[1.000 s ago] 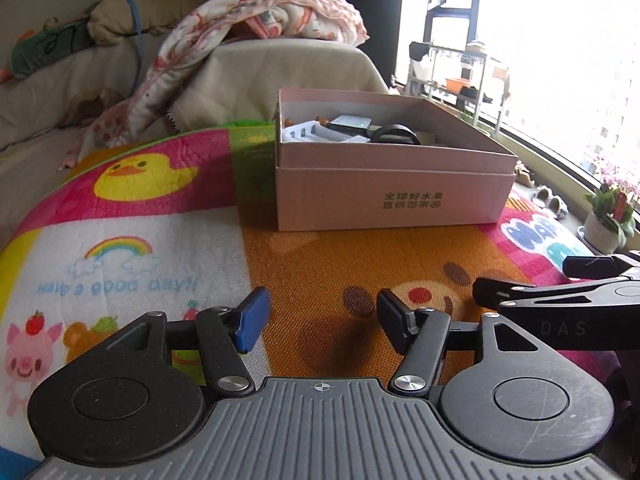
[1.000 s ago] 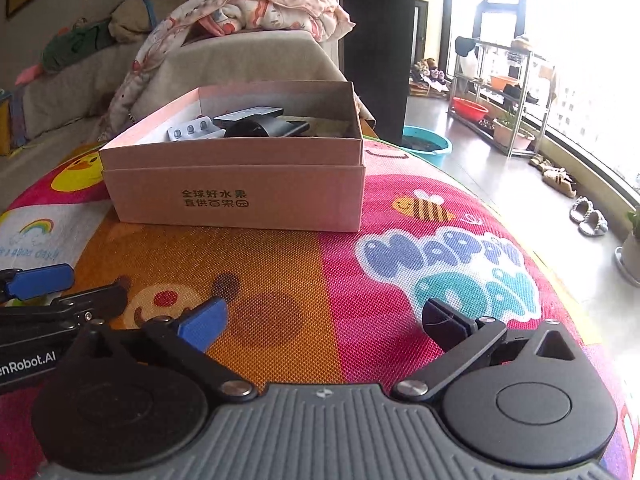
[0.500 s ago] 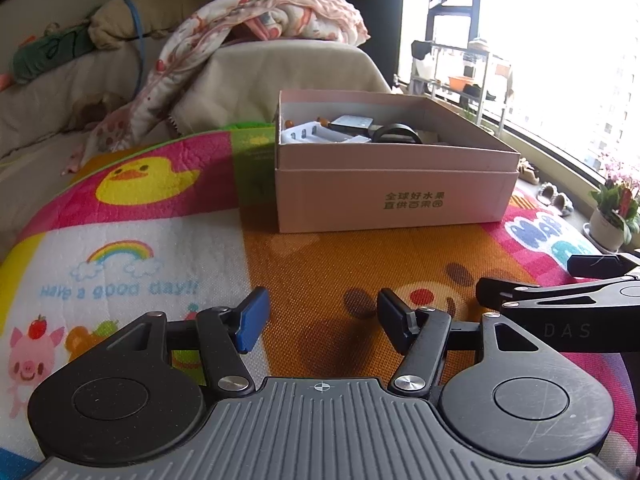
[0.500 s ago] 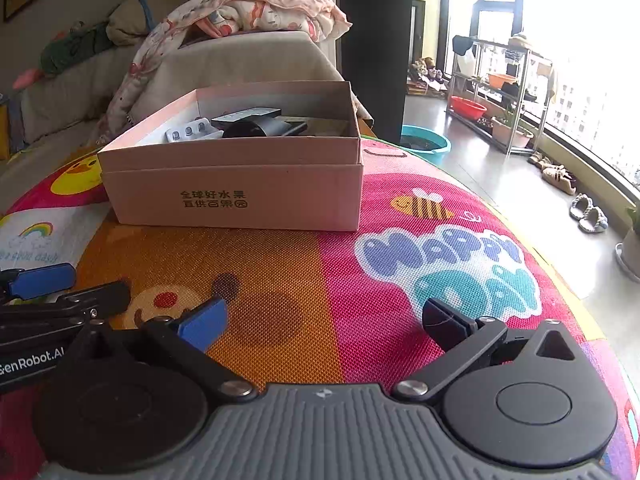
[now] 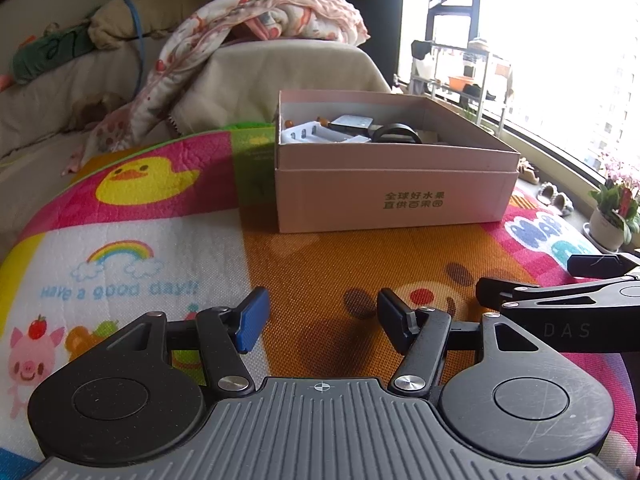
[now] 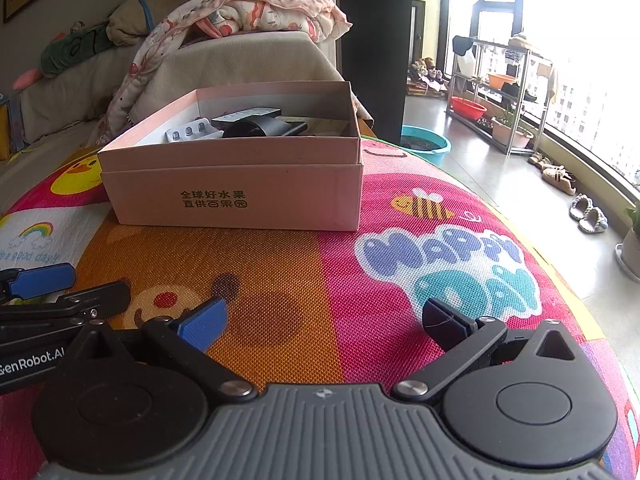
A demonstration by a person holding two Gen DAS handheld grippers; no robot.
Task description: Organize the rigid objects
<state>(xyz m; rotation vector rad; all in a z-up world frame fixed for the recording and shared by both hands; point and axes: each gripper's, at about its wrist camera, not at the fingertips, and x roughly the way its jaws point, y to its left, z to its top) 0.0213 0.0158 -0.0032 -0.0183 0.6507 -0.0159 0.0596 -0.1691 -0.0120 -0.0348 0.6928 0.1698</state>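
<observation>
A pink cardboard box (image 5: 392, 200) stands on the colourful play mat (image 5: 312, 264); it also shows in the right wrist view (image 6: 240, 196). Inside lie a white ridged tray (image 5: 316, 133), a black round object (image 5: 394, 134) and a flat dark piece (image 6: 244, 115). My left gripper (image 5: 322, 320) is open and empty, low over the mat, short of the box. My right gripper (image 6: 326, 324) is open and empty beside it, to the right. Each gripper shows at the edge of the other's view.
A sofa with a floral blanket (image 5: 256, 40) stands behind the box. To the right of the mat are a window, a metal rack (image 6: 508, 92), a teal basin (image 6: 426, 146), slippers (image 6: 588, 214) and a potted plant (image 5: 614, 210).
Both views have shifted only slightly; the grippers stay open and the box has not moved.
</observation>
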